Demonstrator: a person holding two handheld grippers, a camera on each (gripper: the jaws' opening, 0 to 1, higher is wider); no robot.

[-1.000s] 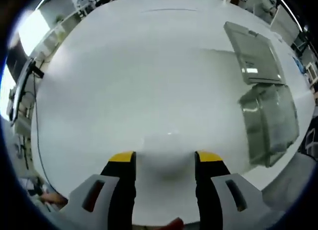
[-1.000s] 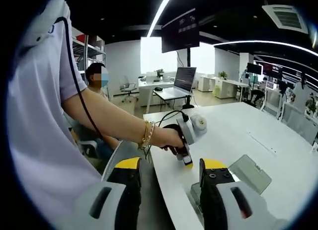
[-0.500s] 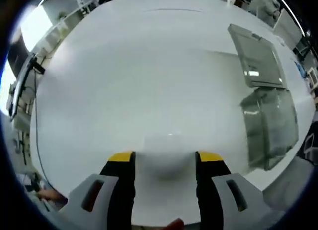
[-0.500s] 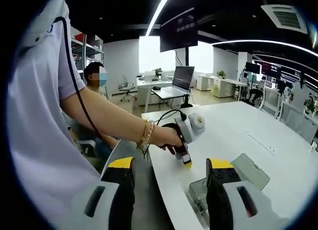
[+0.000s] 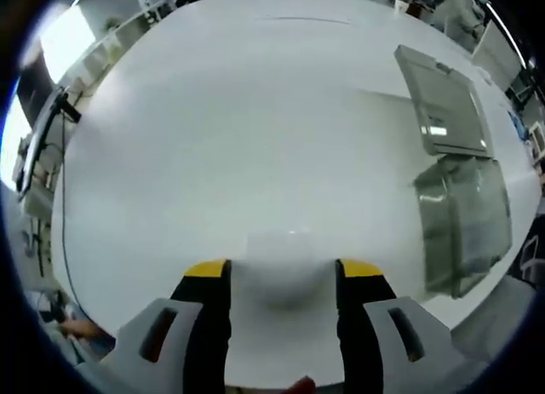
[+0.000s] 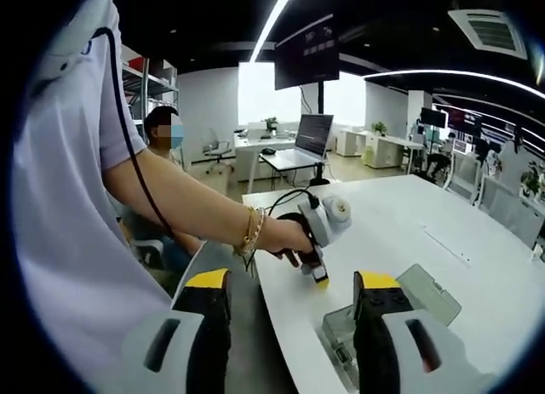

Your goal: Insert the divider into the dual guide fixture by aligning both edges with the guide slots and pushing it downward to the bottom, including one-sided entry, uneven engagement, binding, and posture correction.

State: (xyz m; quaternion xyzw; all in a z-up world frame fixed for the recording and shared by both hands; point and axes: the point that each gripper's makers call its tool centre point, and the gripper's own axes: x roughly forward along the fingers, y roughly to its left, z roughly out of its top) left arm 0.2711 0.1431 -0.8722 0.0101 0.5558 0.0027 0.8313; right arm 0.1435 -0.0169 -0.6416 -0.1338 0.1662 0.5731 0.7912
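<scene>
On the white table (image 5: pixel 255 113) a flat grey divider plate (image 5: pixel 443 100) lies at the right. Just nearer than it stands the clear box-like guide fixture (image 5: pixel 464 224). My left gripper (image 5: pixel 283 271) hovers low over bare table, open and holding nothing, well left of both. In the right gripper view a person's hand holds that left gripper (image 6: pixel 318 277) at the table's near edge. My right gripper (image 6: pixel 292 281) is open and holds nothing. The divider (image 6: pixel 430 292) lies past its right jaw, and the fixture (image 6: pixel 339 334) is partly hidden behind that jaw.
A person's arm (image 6: pixel 196 211) and pale shirt (image 6: pixel 60 241) take up the left of the right gripper view. Behind, another person (image 6: pixel 166 134) sits near desks with a laptop (image 6: pixel 311 139). A cable (image 5: pixel 60 232) hangs off the table's left edge.
My right gripper's jaws spread wider apart about half a second ago and have stayed so. The left gripper view has shifted only slightly.
</scene>
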